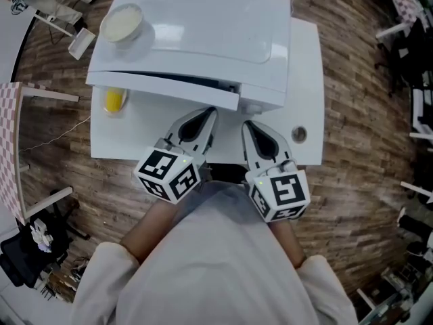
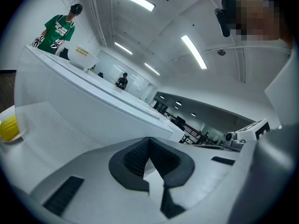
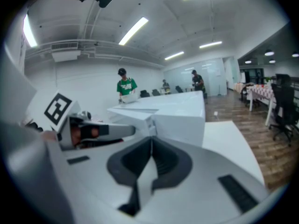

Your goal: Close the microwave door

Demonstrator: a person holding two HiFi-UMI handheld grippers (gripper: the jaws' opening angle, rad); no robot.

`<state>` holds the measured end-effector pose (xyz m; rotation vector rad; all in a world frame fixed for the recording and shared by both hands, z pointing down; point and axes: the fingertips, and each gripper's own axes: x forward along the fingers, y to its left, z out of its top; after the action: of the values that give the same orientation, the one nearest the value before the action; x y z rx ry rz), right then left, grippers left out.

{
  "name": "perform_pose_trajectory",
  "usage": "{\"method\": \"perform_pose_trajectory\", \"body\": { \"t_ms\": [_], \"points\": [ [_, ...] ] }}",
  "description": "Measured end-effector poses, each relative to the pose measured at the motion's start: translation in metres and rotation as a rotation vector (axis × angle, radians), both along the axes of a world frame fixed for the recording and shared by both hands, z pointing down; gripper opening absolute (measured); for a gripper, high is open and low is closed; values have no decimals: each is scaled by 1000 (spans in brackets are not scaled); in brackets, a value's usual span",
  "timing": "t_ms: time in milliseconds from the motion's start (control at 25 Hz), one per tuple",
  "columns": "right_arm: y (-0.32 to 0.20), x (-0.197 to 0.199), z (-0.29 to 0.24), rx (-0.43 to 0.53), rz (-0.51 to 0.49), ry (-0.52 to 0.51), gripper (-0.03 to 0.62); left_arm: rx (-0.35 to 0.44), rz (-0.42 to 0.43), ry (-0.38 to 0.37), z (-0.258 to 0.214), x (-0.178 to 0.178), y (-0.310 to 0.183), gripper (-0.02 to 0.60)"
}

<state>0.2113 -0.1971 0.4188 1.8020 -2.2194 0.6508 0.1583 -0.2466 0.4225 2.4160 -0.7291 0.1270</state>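
Note:
The white microwave [image 1: 203,32] stands on a white table [image 1: 308,80]. Its door [image 1: 162,90] is ajar, with a dark gap along its top that widens to the right. My left gripper [image 1: 211,112] is shut and empty, its tip just below the door's free right end. My right gripper [image 1: 246,124] is shut and empty beside it, in front of the microwave's right part. In the left gripper view the door's mesh panel [image 2: 70,120] rises left of the shut left gripper [image 2: 149,146]. The right gripper view shows the microwave [image 3: 177,120] beyond the shut right gripper [image 3: 152,146].
A white bowl [image 1: 122,23] sits on the microwave's top left. A yellow item in a small dish [image 1: 114,101] stands on the table left of the door. A round cable hole [image 1: 298,134] is at the table's right. A checkered table [image 1: 10,147] and chairs [image 1: 419,114] flank the wood floor.

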Motion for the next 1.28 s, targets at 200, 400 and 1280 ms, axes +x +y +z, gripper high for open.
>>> {"method": "perform_pose_trajectory", "body": {
  "t_ms": [200, 400, 1280],
  "points": [
    [-2, 5, 2, 2, -15, -2, 23, -2, -16, 0, 2, 4, -1, 14],
    [-6, 7, 0, 12, -37, -8, 23, 0, -32, 0, 2, 7, -2, 12],
    [-23, 17, -5, 70, -90, -66, 23, 4, -95, 22, 1, 11, -11, 14]
  ]
}}
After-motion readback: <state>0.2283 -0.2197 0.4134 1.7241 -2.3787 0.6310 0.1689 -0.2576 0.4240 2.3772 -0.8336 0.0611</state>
